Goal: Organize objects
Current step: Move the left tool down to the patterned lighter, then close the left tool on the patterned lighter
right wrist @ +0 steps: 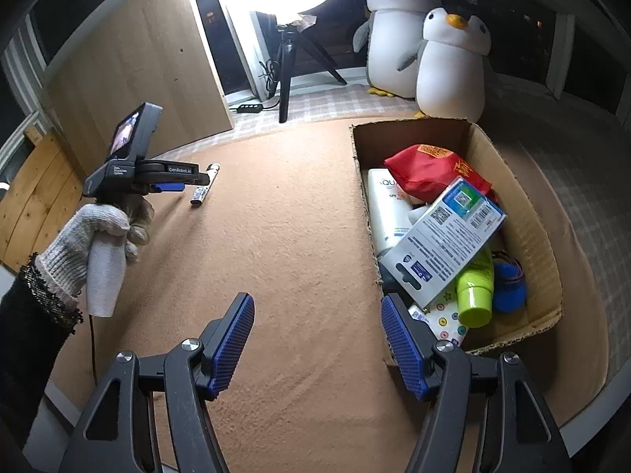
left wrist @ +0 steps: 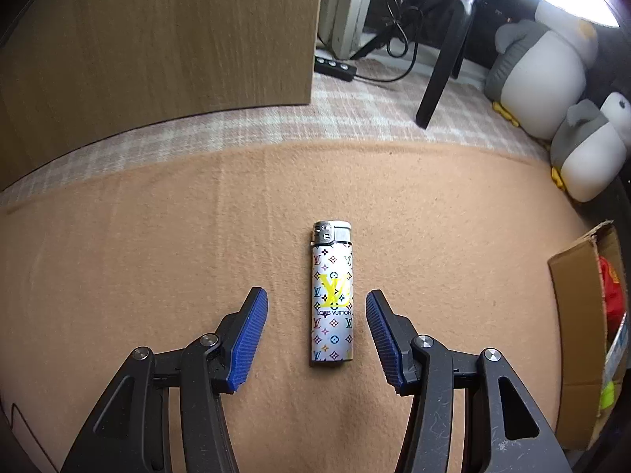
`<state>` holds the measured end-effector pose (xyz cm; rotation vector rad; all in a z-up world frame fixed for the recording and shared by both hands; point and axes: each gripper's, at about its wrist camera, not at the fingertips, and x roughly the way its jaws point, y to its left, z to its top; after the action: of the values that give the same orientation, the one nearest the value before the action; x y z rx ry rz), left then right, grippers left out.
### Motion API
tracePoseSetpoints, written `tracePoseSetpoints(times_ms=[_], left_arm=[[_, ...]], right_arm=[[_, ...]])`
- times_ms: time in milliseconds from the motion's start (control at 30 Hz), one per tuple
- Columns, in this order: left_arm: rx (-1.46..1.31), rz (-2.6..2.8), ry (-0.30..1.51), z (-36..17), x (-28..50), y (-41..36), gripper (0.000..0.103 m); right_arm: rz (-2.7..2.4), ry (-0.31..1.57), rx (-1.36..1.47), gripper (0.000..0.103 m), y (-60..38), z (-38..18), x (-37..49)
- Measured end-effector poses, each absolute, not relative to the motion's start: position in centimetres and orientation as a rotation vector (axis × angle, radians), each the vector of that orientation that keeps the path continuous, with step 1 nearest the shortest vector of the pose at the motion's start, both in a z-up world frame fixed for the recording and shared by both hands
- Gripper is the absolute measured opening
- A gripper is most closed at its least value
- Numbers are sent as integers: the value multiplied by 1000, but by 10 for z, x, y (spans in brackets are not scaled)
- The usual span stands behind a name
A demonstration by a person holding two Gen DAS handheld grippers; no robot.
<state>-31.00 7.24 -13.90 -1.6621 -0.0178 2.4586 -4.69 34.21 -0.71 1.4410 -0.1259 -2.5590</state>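
My left gripper (left wrist: 316, 307) — jaws wide, lighter (left wrist: 332, 295) lying untouched between them; my right gripper (right wrist: 317, 315) — wide, empty, cardboard box (right wrist: 528, 232) beside its right finger.

Readable stuff is pretty thin here; the lighter (left wrist: 332, 295) has "LOUIS VUITTON" printed across its middle, under a big yellow LV logo, with small LV monograms scattered over the white body; the left gripper (right wrist: 170, 186), seen from the right wrist view, says "GenRobot.AI" on its side, plus a tiny white label further back that's too small to read; in the box (right wrist: 524, 213), the white bottle (right wrist: 384, 213) shows "QU" at its top; the blue-and-white pack (right wrist: 445, 236) carries QR codes and a barcode, its fine print illegible.
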Motion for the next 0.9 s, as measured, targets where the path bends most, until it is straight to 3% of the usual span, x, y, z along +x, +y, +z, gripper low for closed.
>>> tracePoseSetpoints(times_ms=[200,400,500,900], left_arm=[[-1677,2453,-9,-145,-315,75,52],[-1674,2463,4,-145,-318,75,40],[-1669,2464,9,-145,-318,75,27],[-1634,2459,-5,-142,-284,75,25]], right_arm=[[-2568,-159,1459,63,348,-8,-47],[-2566,-163,1467,63,347,-9,-47],[-2564,-167,1470,63,346,-10,-47],[-2557,-165,1469,63,348,-11,-48]])
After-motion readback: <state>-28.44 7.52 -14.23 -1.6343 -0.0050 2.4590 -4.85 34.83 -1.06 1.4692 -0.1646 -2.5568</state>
